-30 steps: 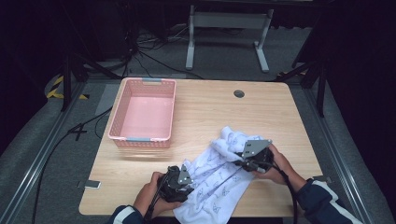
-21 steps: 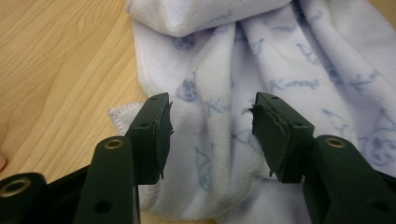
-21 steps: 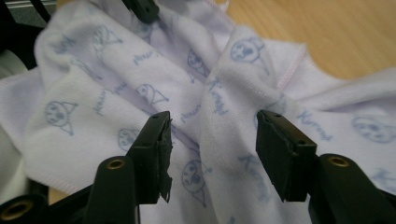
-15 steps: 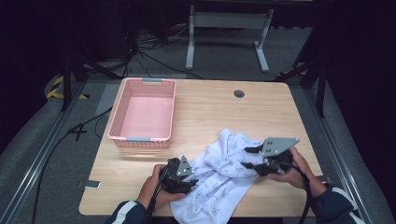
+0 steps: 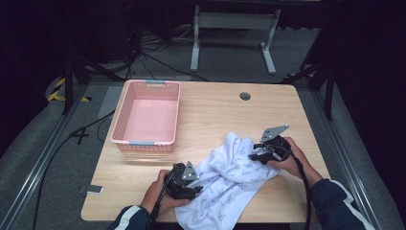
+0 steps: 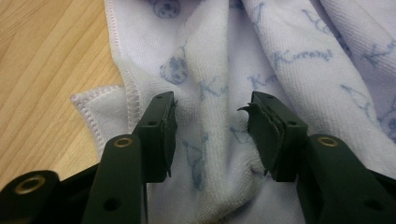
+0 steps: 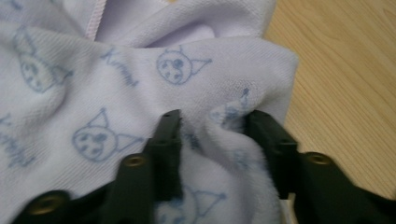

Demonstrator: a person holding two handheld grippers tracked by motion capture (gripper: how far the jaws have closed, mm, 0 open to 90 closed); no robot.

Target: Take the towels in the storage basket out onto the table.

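The pink basket (image 5: 146, 117) stands at the table's (image 5: 215, 115) left, well apart from my work. My left gripper (image 5: 189, 184) rests on the near left edge of the crumpled white towel (image 5: 230, 184), jaws half spread around a fold. My right gripper (image 5: 262, 151) has just been closing, a fold bunched between its jaws at the towel's right edge.

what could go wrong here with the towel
The left gripper has a bunched ridge of the printed towel between fingers that look apart, so it may slip out when lifted. The right gripper, whose fingers have just been closing, pinches a fold near the edge; it might catch only one layer. The towel overhangs the table and could slide off.
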